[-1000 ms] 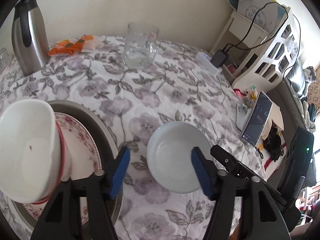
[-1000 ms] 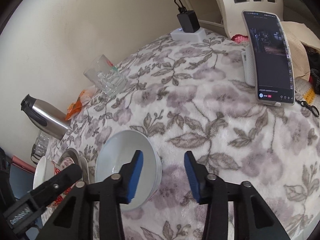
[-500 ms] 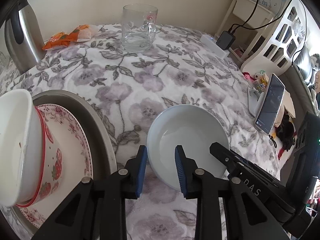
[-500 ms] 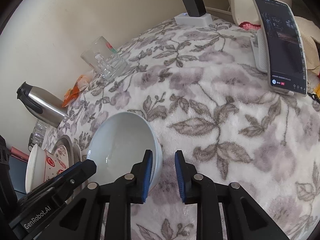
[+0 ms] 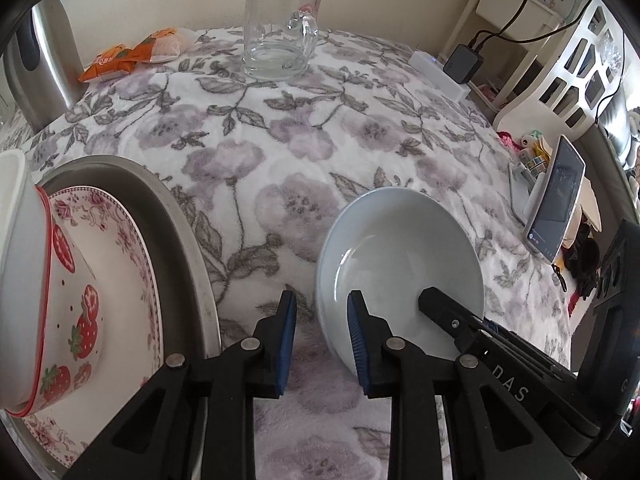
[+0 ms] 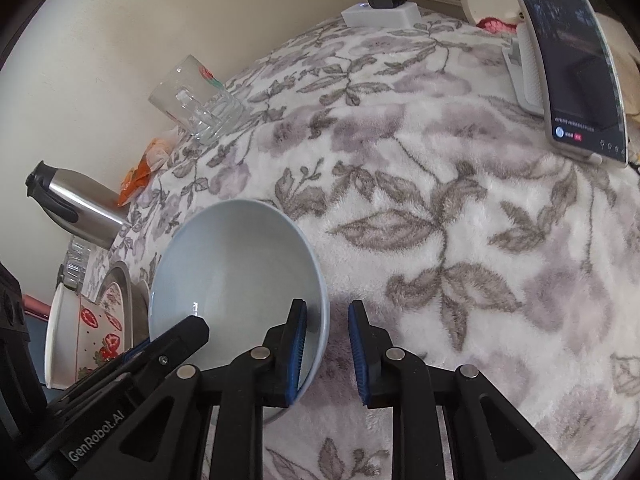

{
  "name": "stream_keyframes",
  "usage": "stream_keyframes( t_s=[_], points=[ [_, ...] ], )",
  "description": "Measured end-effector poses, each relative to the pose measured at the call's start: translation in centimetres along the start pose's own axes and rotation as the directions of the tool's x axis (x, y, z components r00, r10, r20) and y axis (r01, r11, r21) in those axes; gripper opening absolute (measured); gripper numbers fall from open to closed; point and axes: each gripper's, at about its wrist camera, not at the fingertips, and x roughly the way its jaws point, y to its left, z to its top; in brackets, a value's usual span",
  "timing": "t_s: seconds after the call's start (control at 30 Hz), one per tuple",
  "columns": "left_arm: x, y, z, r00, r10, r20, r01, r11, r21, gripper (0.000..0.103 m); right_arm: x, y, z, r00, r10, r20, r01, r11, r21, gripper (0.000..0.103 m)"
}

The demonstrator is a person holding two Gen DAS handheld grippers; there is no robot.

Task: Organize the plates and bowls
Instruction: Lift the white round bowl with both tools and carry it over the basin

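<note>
Left wrist view: your left gripper point(image 5: 322, 296) and right gripper point(image 6: 326, 304), jaws just narrowed, straddle opposite rims of the pale blue ceramic bowl point(image 5: 400, 248), seemingly not yet pinching.

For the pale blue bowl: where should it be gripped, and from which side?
Grip the pale blue bowl by its thin upturned rim, coming from above with one finger inside and one outside. It is wide, smooth and shallow, so the wall is likely the only part narrow enough. Both grippers, left and right, straddle opposite rim sections this way.
</note>
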Motion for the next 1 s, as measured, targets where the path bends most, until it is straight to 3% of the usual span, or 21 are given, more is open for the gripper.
stream_keyframes(
  t_s=[0.17, 0.57, 1.0],
  points=[
    [0.1, -0.1, 0.0, 1.000, -0.014, 0.012, 0.014, 1.000, 0.005, 0.021, -0.1, 0.5, 0.0, 1.000, -0.004, -0.002, 0.004, 1.000, -0.021, 0.022],
    [-0.8, -0.1, 0.4, 0.999, -0.034, 0.030, 0.034, 0.999, 0.002, 0.019, -1.6, 1.6, 0.3, 1.000, 0.003, 0.026, -0.002, 0.999, -0.050, 0.021],
    [-7.4, 0.3, 1.9, 0.983, -0.086, 0.161, 0.086, 0.996, 0.006, 0.019, -7.9, 5.8, 0.9, 0.986, 0.041, 0.163, -0.021, 0.992, -0.121, 0.021]
  ],
)
